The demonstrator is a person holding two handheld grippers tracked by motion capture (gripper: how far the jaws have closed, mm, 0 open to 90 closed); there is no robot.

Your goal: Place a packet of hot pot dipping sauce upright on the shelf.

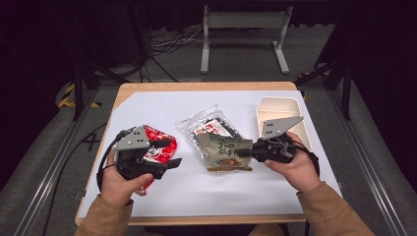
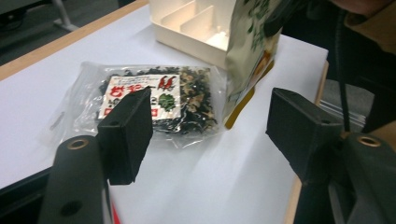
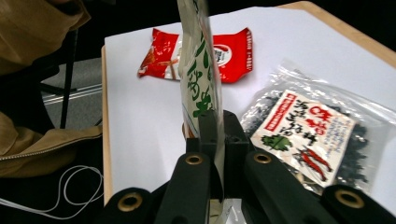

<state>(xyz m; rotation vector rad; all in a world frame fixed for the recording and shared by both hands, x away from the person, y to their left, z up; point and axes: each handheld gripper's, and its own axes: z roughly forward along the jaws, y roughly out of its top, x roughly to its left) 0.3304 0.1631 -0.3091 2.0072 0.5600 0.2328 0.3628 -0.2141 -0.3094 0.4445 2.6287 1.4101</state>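
A green and gold snack packet (image 1: 223,153) is lifted off the white sheet, and my right gripper (image 1: 244,149) is shut on its edge. In the right gripper view the packet (image 3: 198,70) stands upright between the pressed jaws of that gripper (image 3: 217,128). My left gripper (image 1: 171,153) hovers over a red snack packet (image 1: 160,140) at the left, open with nothing between its fingers. The left gripper view shows this gripper (image 2: 210,119) with its jaws spread wide and the table beyond them. A clear bag of dark dried food (image 1: 211,124) lies flat at the centre.
A white divided box (image 1: 295,105) stands at the back right, close behind the lifted packet (image 2: 250,51). The clear bag (image 2: 159,93) lies between the two grippers. White paper (image 1: 196,191) covers the wooden table; the red packet (image 3: 229,53) is near the left edge.
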